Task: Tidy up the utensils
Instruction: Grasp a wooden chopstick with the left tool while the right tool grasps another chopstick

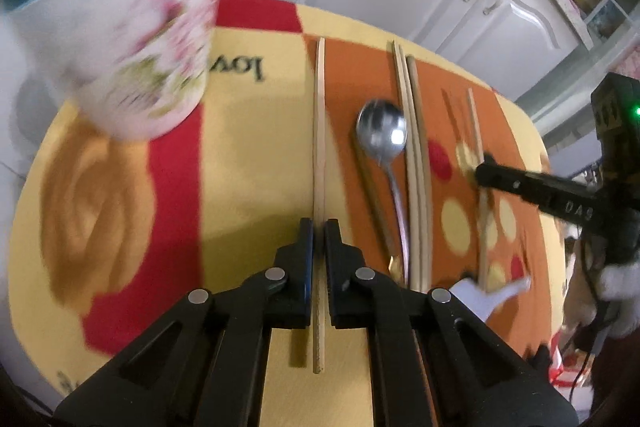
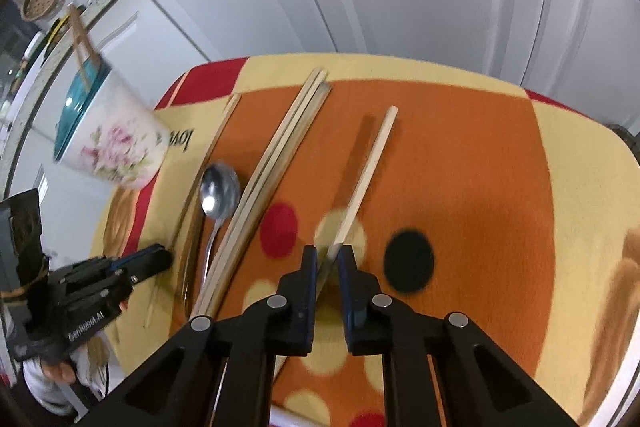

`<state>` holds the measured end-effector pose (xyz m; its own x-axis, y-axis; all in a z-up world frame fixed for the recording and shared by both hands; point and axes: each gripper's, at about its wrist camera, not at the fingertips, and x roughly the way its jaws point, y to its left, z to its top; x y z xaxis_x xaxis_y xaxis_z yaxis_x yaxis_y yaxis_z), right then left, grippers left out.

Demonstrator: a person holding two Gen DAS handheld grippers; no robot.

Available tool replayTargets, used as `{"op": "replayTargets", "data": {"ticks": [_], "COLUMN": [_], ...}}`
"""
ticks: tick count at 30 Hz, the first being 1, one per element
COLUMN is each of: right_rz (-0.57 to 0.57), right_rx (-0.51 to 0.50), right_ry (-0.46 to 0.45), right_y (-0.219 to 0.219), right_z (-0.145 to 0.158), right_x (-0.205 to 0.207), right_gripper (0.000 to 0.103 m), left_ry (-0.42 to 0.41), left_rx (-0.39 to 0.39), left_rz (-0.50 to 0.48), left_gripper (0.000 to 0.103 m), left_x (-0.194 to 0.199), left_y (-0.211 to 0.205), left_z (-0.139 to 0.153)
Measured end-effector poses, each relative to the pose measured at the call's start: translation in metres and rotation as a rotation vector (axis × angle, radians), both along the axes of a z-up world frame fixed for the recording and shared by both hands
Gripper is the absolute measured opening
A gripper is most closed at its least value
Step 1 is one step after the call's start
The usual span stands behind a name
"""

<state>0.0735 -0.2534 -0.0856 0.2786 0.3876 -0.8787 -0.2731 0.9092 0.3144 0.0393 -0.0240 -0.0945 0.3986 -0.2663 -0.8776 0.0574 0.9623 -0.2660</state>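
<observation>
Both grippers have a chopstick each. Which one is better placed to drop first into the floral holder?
Left, probably. The left gripper clamps its chopstick nearest the floral holder; the right gripper works beyond the spoon.

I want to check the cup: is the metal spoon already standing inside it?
No, the spoon lies flat on the mat, beside the chopsticks, apart from the cup.
</observation>
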Motion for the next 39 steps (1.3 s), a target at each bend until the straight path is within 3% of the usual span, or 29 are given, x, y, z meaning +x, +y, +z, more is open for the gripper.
{"op": "replayTargets", "data": {"ticks": [5,7,8,14,18,22,24,28,39], "right_rz": [0.006,-0.021,-0.039,-0.059,-0.068,-0.048,-0.034,-0.033,0.028], "right_rx": [-0.021,-0.035,-0.041,-0.050,-0.042,-0.048,-0.009,0.045,0.132], "right_ry": [0.018,0.017,0.021,0.017,-0.015,-0.034,-0.024,-0.047,-0.201], "right_y": [-0.006,-0.009,-0.010,-0.008,-0.004,0.002,0.003,0.002,0.007], "right_z": [0.000,0.000,-0.001,-0.005,-0.006,-0.007,-0.006,0.011,0.088], "right_x": [-0.014,-0.011,-0.007,0.009,0.016,0.022,0.026,0.023,-0.015], "right_gripper": [0.010,0.018,0.025,0.025,0.022,0.010,0.009,0.008,0.005], "left_ry": [0.028,0.026,0.023,-0.009,-0.014,-0.052,-0.059,-0.045,-0.203], "left_rx": [0.015,0.021,0.027,0.051,0.089,0.139,0.154,0.081,-0.069], "left_rz": [-0.023,-0.029,-0.030,0.024,0.048,0.052,0.047,0.053,0.085], "left_gripper": [0.004,0.004,0.006,0.024,0.024,0.023,0.008,0.005,0.004], "left_x": [-0.027,-0.028,-0.027,0.010,0.039,0.056,0.062,0.056,0.003], "left_y": [0.013,0.013,0.013,0.010,0.002,-0.009,-0.012,-0.001,0.033], "left_z": [0.000,0.001,0.002,0.005,-0.001,-0.002,-0.003,0.006,0.083]}}
